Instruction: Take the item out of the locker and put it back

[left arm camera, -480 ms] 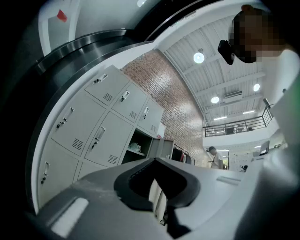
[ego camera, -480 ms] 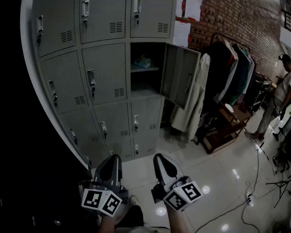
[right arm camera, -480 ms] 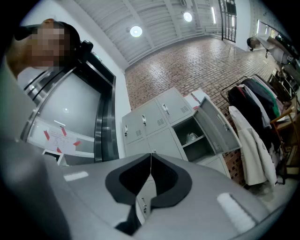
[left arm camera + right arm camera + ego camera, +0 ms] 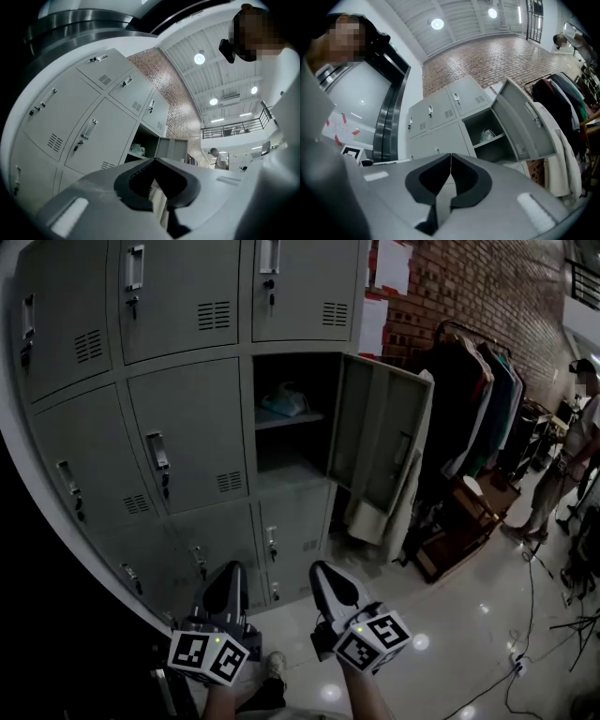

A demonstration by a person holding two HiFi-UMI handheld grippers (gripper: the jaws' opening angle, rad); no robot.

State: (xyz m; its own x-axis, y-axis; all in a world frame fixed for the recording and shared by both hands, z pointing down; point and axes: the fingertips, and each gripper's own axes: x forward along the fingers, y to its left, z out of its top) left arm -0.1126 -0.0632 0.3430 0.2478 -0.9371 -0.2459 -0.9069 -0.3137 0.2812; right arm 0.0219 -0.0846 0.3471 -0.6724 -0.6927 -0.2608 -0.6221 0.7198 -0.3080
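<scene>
The open locker (image 4: 292, 418) now sits nearer and larger than a moment ago, so the approach is under way. The item (image 4: 284, 401) lies on its upper shelf (image 4: 281, 420), far ahead. The left claw (image 4: 231, 573) and right claw (image 4: 325, 570) are both clenched and empty.

The lockers (image 4: 187, 427) are plain grey; the item (image 4: 284, 401) inside looks pale blue-white. My left gripper (image 4: 231, 570) and right gripper (image 4: 322, 570) are grey with black pads (image 4: 423, 182), and their cubes (image 4: 208, 657) carry black-and-white squares. The brick wall (image 4: 469, 287) is red-brown and the floor (image 4: 450, 634) is glossy white.

Held low, the left hand-held gripper (image 4: 230, 574) sits beside the right hand-held gripper (image 4: 325, 576), tips pointing forward. Jaws together on both.
</scene>
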